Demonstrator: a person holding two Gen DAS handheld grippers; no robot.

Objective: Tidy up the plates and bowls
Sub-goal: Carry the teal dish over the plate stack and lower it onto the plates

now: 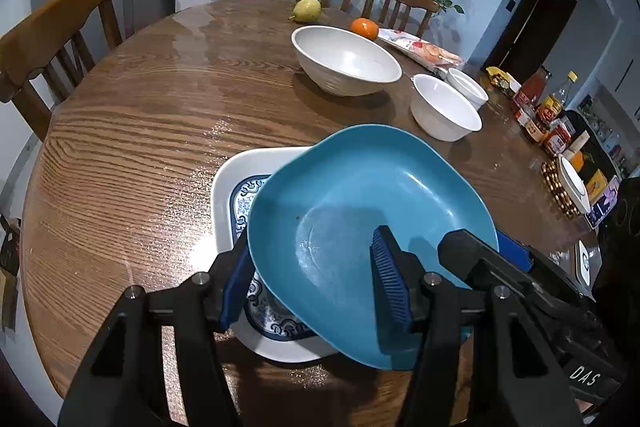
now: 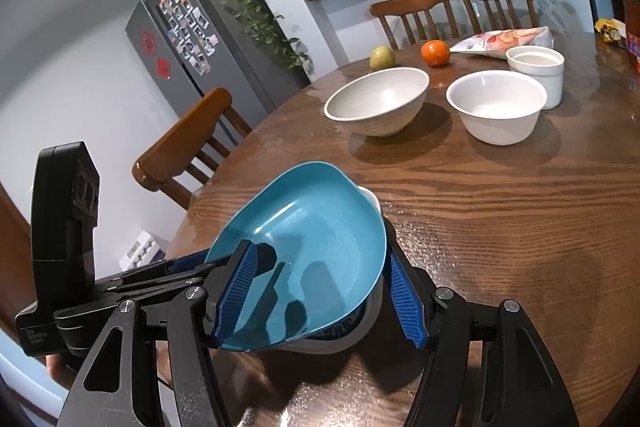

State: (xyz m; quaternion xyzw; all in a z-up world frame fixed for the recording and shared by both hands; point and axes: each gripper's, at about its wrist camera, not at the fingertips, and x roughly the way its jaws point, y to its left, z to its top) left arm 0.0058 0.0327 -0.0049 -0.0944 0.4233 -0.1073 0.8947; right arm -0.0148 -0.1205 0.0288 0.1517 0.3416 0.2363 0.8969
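Note:
A blue plate is held tilted over a white plate with a blue pattern on the round wooden table. My left gripper straddles the blue plate's near rim with a wide gap between its pads. My right gripper straddles the blue plate rim from the other side, also with a wide gap; whether either clamps it is unclear. The white plate shows beneath. A large white bowl, a medium white bowl and a small white cup stand farther back.
A pear, an orange and a snack bag lie at the far edge. Bottles and jars crowd the right side, with a small dish on a beaded trivet. Wooden chairs ring the table.

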